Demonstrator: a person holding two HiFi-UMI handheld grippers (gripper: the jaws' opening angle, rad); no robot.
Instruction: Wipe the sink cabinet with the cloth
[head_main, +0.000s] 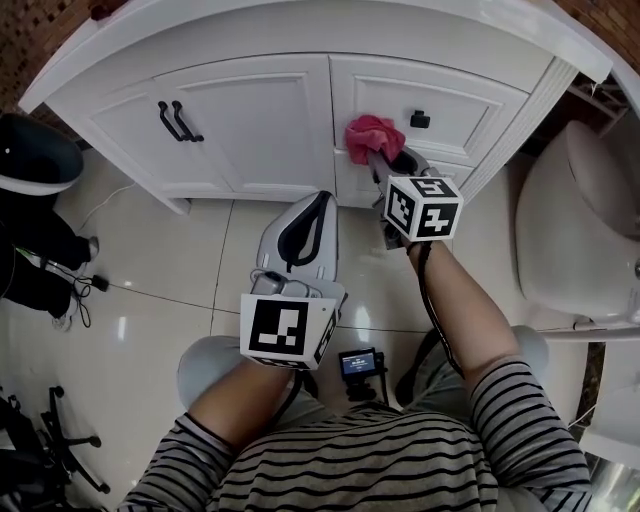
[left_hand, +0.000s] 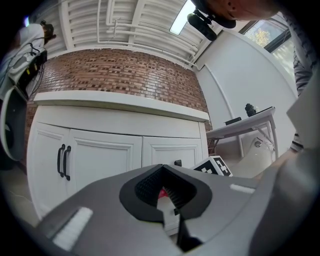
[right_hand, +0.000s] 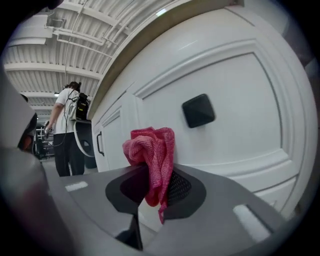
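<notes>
The pink cloth (head_main: 374, 137) is bunched up and clamped between the jaws of the right gripper (head_main: 385, 165). It sits against the white front of the sink cabinet (head_main: 250, 120), on the upper right panel, just left of the black square knob (head_main: 420, 119). In the right gripper view the cloth (right_hand: 150, 155) rises in a crumpled wad above the right gripper (right_hand: 155, 187), with a loose end hanging down between the dark pads. The knob (right_hand: 198, 110) stands up and to the right of it, near but apart.

The left gripper (head_main: 322, 200) is held lower and further back, over the pale floor tiles (head_main: 150, 300), well short of the cabinet. Its jaws are together at the tips with nothing between them. In its own view the left gripper (left_hand: 167, 192) points at the cabinet, and a sliver of pink shows through the hollow behind the tips.

Left of the cloth, two black bar handles (head_main: 178, 121) sit side by side on the doors. A white countertop (left_hand: 120, 102) caps the cabinet under a brick wall (left_hand: 125, 75). A rounded white fixture (head_main: 570, 230) stands to the right. A person (right_hand: 67, 130) stands in the background beyond the cabinet's far end.
</notes>
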